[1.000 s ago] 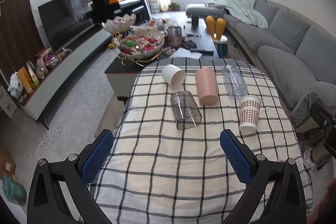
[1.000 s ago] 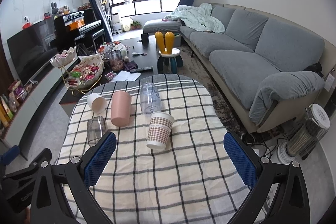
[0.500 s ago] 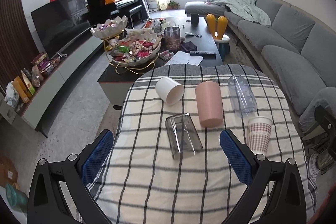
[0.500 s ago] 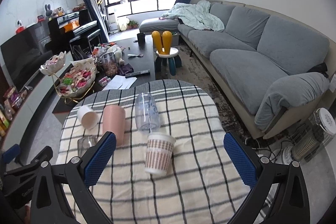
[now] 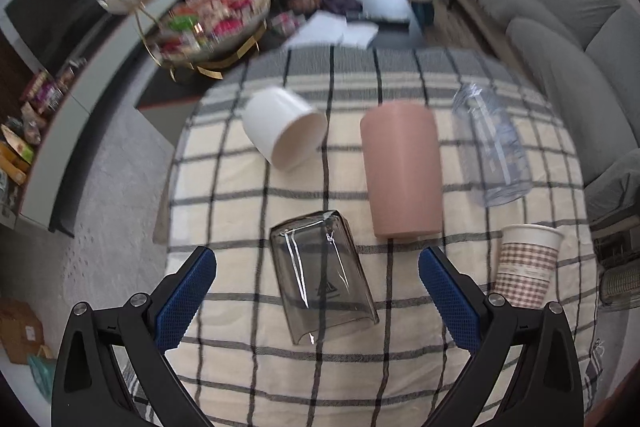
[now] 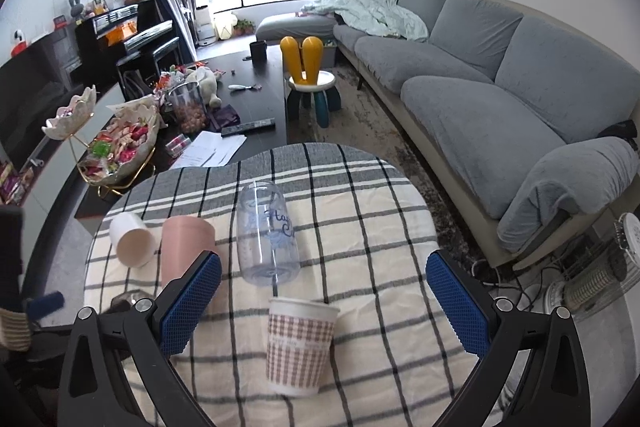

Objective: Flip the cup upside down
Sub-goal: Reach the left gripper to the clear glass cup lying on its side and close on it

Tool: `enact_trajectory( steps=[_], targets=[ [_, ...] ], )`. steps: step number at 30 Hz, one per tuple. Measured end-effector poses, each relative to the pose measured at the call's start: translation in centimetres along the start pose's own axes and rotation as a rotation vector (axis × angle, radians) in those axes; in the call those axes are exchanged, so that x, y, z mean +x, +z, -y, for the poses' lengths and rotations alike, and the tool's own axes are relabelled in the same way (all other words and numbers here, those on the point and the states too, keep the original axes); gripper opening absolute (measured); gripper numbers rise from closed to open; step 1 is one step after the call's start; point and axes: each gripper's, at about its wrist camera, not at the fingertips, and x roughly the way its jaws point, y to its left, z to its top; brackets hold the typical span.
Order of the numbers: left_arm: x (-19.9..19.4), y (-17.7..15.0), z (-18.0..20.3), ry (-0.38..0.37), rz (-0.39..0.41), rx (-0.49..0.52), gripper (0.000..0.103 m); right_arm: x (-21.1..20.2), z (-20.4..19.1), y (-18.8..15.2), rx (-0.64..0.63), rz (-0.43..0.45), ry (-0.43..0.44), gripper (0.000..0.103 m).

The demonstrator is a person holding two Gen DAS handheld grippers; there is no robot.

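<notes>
Several cups sit on a checked tablecloth (image 5: 224,187). A smoky clear glass (image 5: 322,273) lies on its side between the open jaws of my left gripper (image 5: 318,303). Beyond it lie a white cup (image 5: 282,129), a pink cup (image 5: 402,173) and a clear plastic cup (image 5: 492,145). A checked paper cup (image 5: 526,265) stands upright at the right. In the right wrist view that paper cup (image 6: 300,345) stands between the open jaws of my right gripper (image 6: 324,303), with the clear plastic cup (image 6: 266,231), pink cup (image 6: 184,247) and white cup (image 6: 132,241) behind.
The table edge (image 5: 172,163) drops to the floor on the left. A dark coffee table (image 6: 244,99) with a snack bowl (image 6: 120,151) stands beyond. A grey sofa (image 6: 500,87) runs along the right, with a heater (image 6: 600,279) beside the table.
Both grippers have moved forward and down toward the table. The smoky glass now lies between the left jaws, and the paper cup stands closer between the right jaws.
</notes>
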Motion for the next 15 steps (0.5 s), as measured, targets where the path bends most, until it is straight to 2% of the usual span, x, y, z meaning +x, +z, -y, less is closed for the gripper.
enact_trajectory(
  steps=[4, 10, 15],
  targets=[
    [3.5, 1.1, 0.2, 0.022, -0.141, 0.017, 0.101, 1.9, -0.2, 0.5, 0.011, -0.025, 0.01, 0.103],
    [7.3, 2.0, -0.1, -0.028, -0.315, 0.001, 0.097, 4.1, -0.7, 0.8, 0.046, -0.069, 0.05, 0.103],
    [9.9, 2.3, -0.5, -0.038, -0.438, -0.011, 0.096, 5.2, -0.7, 1.0, 0.073, -0.087, 0.073, 0.103]
  ],
)
